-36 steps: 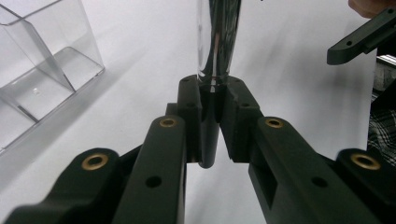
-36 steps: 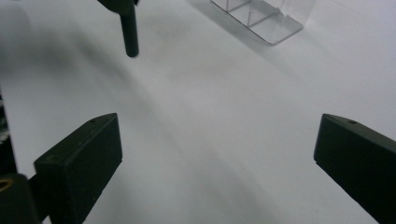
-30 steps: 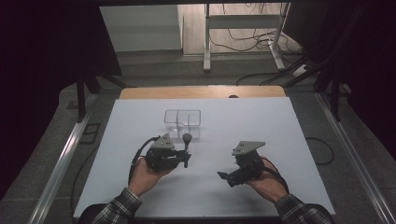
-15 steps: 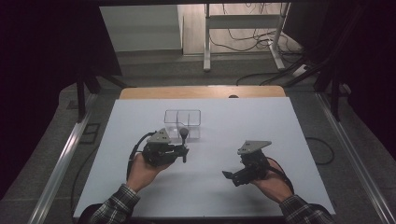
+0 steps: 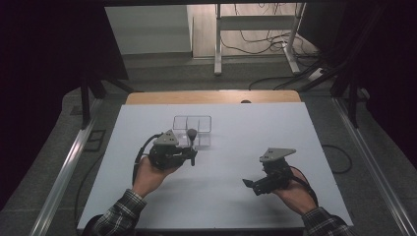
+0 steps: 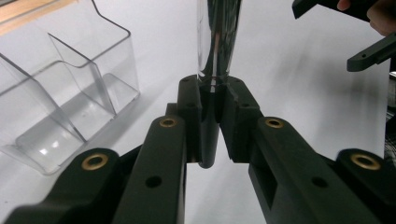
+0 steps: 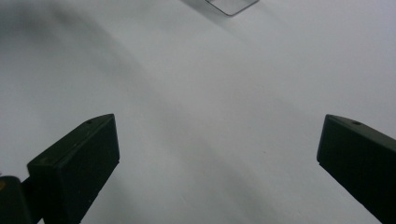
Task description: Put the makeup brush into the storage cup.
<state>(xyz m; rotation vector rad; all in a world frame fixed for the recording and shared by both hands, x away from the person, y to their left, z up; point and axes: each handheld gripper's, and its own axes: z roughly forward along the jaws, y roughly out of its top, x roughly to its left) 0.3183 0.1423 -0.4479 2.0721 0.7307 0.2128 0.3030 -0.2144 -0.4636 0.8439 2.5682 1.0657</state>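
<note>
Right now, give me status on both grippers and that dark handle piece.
Left gripper shut on dark handle piece, upright beside clear divided box. Right gripper open, over bare white table. Nothing in the way.

My tool is a dark, glossy rod with a rounded knob on top, standing upright, its lower end clamped in my left gripper. It sits just beside the clear two-compartment box, outside it.

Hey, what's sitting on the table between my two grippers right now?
Nothing: in the high view, only bare white table lies between the left gripper, shut on the dark tool, and the open right gripper.
</note>
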